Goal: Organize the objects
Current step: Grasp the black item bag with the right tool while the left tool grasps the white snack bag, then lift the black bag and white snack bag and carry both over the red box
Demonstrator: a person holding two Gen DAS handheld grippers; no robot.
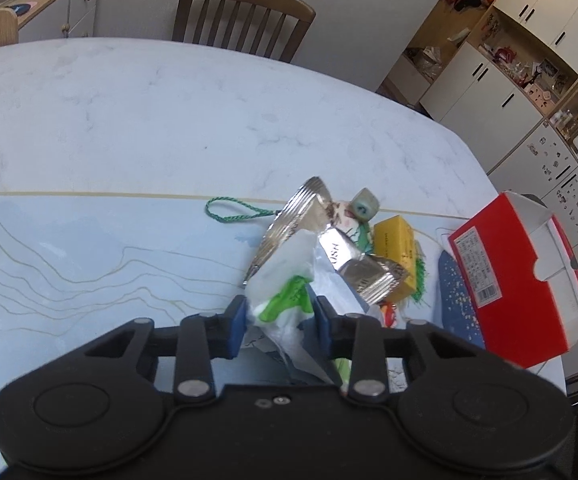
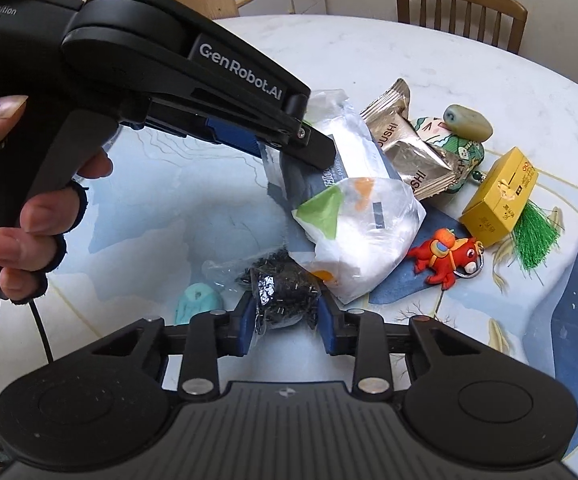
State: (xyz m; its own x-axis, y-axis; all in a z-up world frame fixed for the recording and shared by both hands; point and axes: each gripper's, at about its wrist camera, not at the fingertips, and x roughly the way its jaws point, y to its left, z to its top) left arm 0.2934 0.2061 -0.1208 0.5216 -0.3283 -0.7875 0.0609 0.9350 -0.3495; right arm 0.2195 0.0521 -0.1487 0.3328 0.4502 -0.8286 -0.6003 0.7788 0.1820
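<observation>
Clutter lay heaped on our worktop (image 2: pixel 369 48). Our left gripper (image 1: pixel 277 312) pinched the soft white plastic bag (image 2: pixel 361 236) by its crinkly edge; our right gripper (image 2: pixel 287 320) clamped the light, springy steel scourer (image 2: pixel 285 292) at its middle, just beside the bag.

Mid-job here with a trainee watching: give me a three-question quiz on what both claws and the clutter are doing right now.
1. True or false: the right claw is shut on a bagged dark metal scrubber.
2. What does the left claw grip? A) yellow box B) white plastic bag with green print C) red box
3. Fill in: the red horse keychain lies nearest the green tassel of the ____ box.

Key:
1. True.
2. B, the white plastic bag; the red box sits untouched at the table edge.
3. Yellow; the yellow box lies just beyond it.
</observation>
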